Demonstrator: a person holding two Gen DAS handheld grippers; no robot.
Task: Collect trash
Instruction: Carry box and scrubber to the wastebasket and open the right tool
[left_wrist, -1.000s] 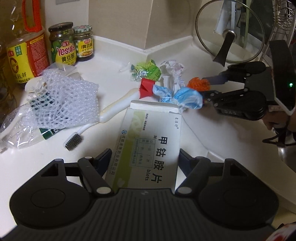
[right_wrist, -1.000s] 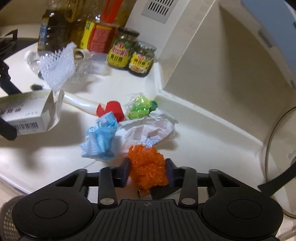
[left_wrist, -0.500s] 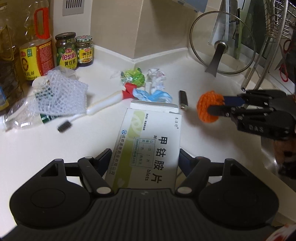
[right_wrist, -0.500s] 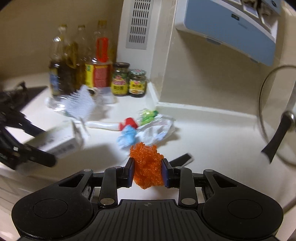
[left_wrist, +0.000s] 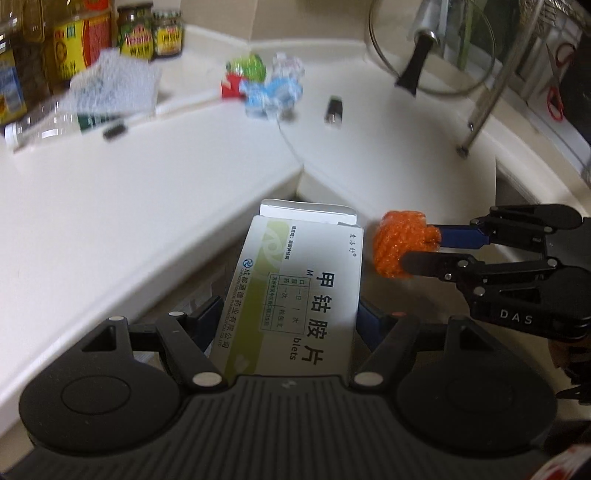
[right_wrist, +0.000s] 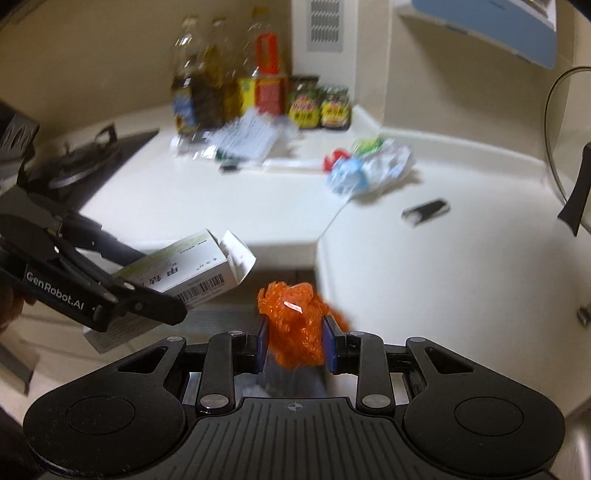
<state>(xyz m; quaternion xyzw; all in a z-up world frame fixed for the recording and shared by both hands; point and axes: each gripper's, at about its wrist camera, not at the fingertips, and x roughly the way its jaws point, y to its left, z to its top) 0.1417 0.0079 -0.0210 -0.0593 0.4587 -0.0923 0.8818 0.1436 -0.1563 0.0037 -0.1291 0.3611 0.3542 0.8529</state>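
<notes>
I hold both tongs out past the inner corner of the white bench (left_wrist: 110, 206), tilted downward, with the bench edge ahead of me and the darker gap below it under what I carry.

My left tongs (left_wrist: 286, 317) stand fairly wide and are clamped across a medicine box (left_wrist: 295, 295), white and pale green with printed characters. The box points away from me, its far end flap open. From the right wrist view the same box (right_wrist: 188, 269) shows its barcode side and the loose flap, with the left tongs (right_wrist: 155, 295) gripping it from the left side of that picture.

My right tongs (right_wrist: 295, 341) are narrowed on a crumpled orange plastic net (right_wrist: 295, 325), the blue pads pressing it from both sides. In the left wrist view the orange wad (left_wrist: 400, 243) sits at the tip of the right tongs (left_wrist: 421, 245), just beside the far end of the box; whether they touch I cannot tell.

Back on the bench lie the rest: a blue and white crumpled wrapper (left_wrist: 271, 92), a green wrapper (left_wrist: 249, 66), a red scrap (left_wrist: 231, 86), white foam netting (left_wrist: 118, 85), a toothbrush (left_wrist: 147, 114), and a small dark lighter-like object (left_wrist: 333, 110). Sauce jars (left_wrist: 151, 35) and oil bottles (right_wrist: 221, 70) stand by the wall, blurred.
</notes>
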